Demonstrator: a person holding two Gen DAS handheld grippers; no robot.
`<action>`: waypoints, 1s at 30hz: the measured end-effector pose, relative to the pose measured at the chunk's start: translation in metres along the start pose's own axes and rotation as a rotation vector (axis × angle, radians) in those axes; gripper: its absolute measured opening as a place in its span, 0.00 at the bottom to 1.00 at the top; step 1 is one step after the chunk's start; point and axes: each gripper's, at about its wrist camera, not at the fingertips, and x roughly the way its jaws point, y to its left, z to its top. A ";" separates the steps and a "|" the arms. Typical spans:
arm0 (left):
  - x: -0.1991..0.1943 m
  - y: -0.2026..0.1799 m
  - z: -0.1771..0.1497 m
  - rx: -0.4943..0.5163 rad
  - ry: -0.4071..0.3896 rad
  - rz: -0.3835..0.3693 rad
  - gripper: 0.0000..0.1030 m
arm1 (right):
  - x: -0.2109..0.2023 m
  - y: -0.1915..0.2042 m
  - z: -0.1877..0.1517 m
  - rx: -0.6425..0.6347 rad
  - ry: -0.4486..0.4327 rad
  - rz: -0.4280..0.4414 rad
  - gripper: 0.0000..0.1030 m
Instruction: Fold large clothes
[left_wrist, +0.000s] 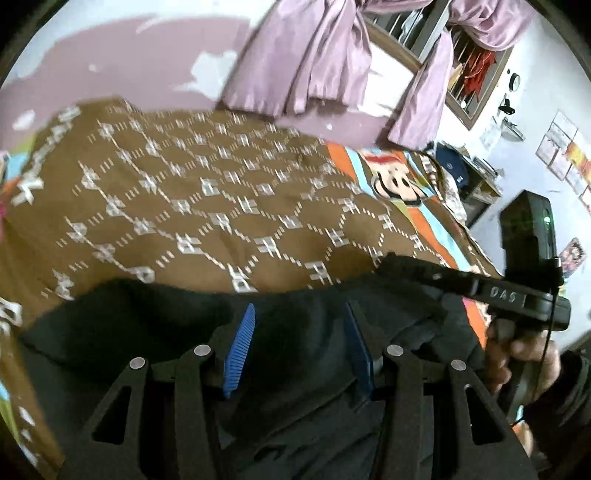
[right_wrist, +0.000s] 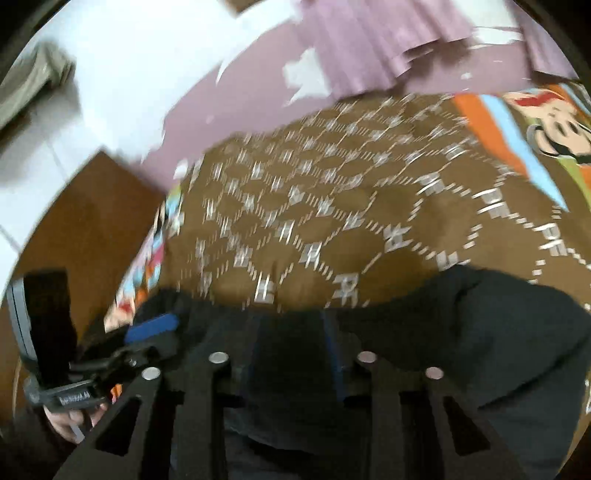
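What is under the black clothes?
The black clothes lie on a brown patterned bedspread, which shows beyond their far edge. Whatever lies directly beneath them is covered.

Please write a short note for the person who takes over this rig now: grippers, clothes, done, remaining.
Left gripper: open, above the black fabric garment, gripping nothing.
Right gripper: open too, over the same garment; view blurred.
Garment: bunched on the near edge of the brown patterned bedspread.
Done: no neat fold visible.
Left to do: grasp, spread, fold.
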 end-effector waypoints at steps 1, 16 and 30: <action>0.005 0.002 -0.003 0.004 0.029 -0.010 0.42 | 0.009 0.004 -0.006 -0.039 0.043 -0.023 0.22; 0.051 0.001 -0.068 0.165 0.289 0.070 0.11 | 0.053 -0.006 -0.064 -0.101 0.166 -0.123 0.11; 0.038 0.000 -0.094 0.187 0.264 0.096 0.11 | 0.065 0.006 -0.084 -0.106 0.233 -0.104 0.10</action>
